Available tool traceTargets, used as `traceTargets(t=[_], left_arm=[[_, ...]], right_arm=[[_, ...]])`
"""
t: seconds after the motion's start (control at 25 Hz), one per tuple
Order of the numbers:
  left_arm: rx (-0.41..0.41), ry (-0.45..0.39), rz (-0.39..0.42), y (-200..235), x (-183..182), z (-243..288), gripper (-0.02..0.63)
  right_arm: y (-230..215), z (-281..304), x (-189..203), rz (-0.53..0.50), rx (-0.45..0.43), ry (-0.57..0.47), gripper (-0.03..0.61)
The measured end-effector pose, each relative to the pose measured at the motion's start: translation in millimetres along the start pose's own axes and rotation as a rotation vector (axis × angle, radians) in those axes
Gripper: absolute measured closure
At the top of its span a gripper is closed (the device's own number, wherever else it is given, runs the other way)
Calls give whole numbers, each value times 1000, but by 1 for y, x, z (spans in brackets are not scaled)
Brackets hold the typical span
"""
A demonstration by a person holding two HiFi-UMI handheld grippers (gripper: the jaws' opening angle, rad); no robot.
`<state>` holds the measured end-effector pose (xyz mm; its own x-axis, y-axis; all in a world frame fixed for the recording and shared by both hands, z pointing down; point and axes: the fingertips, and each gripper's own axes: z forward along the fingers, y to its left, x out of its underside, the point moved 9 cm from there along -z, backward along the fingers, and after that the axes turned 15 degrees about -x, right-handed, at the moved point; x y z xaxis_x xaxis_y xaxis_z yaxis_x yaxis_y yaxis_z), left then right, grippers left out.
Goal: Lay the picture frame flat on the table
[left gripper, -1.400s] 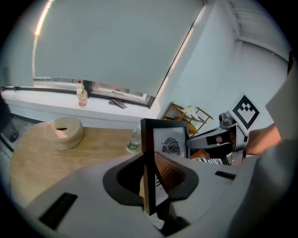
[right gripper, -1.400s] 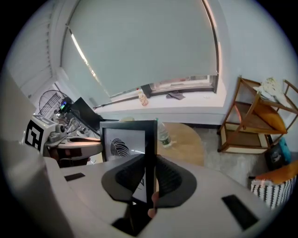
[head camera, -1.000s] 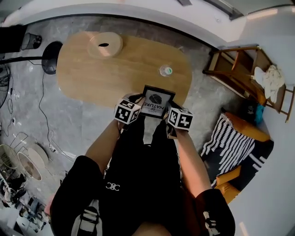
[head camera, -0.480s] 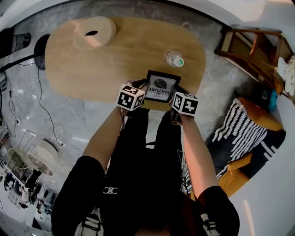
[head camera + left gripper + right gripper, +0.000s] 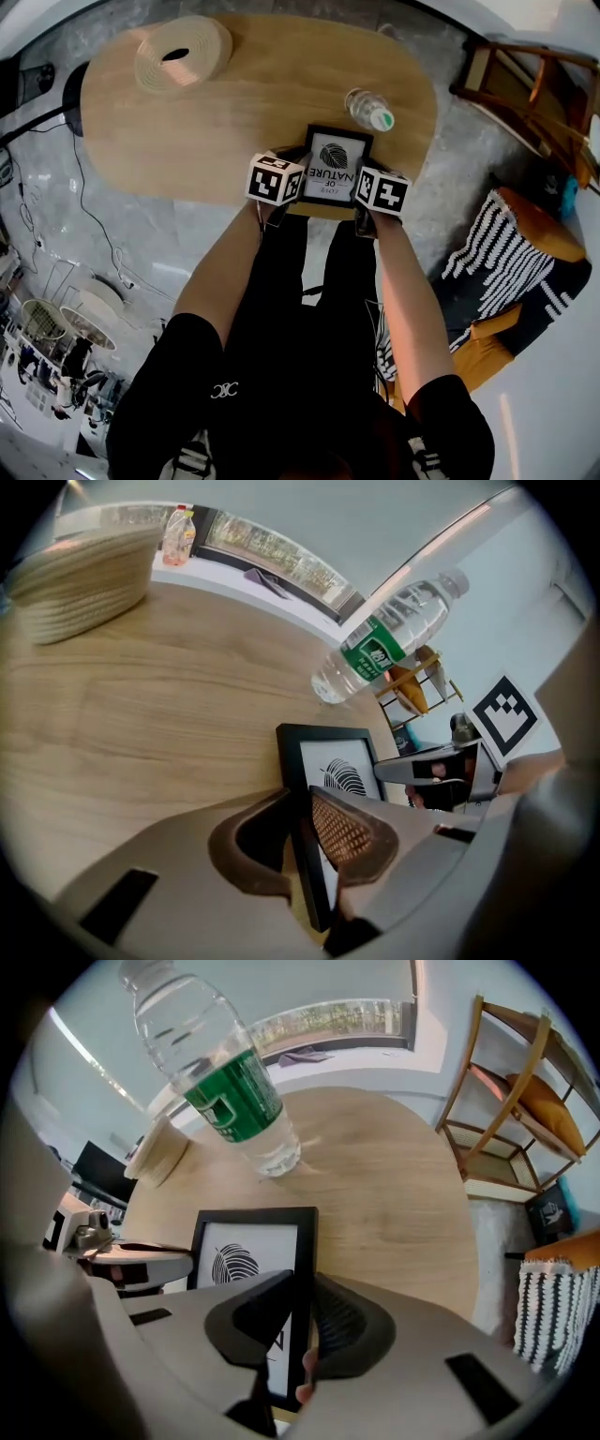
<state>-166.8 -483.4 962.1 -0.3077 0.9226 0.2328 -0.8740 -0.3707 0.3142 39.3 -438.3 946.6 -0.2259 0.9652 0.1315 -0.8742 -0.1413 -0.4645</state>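
The picture frame is black with a white leaf print, face up, low over the near edge of the oval wooden table. My left gripper is shut on its left side and my right gripper on its right side. In the left gripper view the jaws pinch the frame edge-on. In the right gripper view the jaws clamp the frame's right bar. Whether the frame rests on the wood I cannot tell.
A clear water bottle with a green label stands just beyond the frame, also close in the right gripper view as the bottle. A round woven basket sits at the far left. A wooden shelf and a striped cushion lie to the right.
Both grippers have carried the frame forward from in front of the table to over its near edge, closer to the bottle. Both grips have held.
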Motion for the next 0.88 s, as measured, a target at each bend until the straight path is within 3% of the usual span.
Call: traceTargets(t=[0.4,0.48,0.56,0.88], left_arm=[[3,27,-17,2,3,12,503],[-56,-33,37,-1,-4,1,494],[-96,-125,75,-8,-14,-15,411],[-179,-476,26,-67,-54,-179,428]], right_arm=[[-14,5,8,46,-26,-33,461],[-13,-8,11,21,-1,-63,428],[-10,-26,9,-6,9,-111,431],[58,-181,-31,-155,-73,-436,440]])
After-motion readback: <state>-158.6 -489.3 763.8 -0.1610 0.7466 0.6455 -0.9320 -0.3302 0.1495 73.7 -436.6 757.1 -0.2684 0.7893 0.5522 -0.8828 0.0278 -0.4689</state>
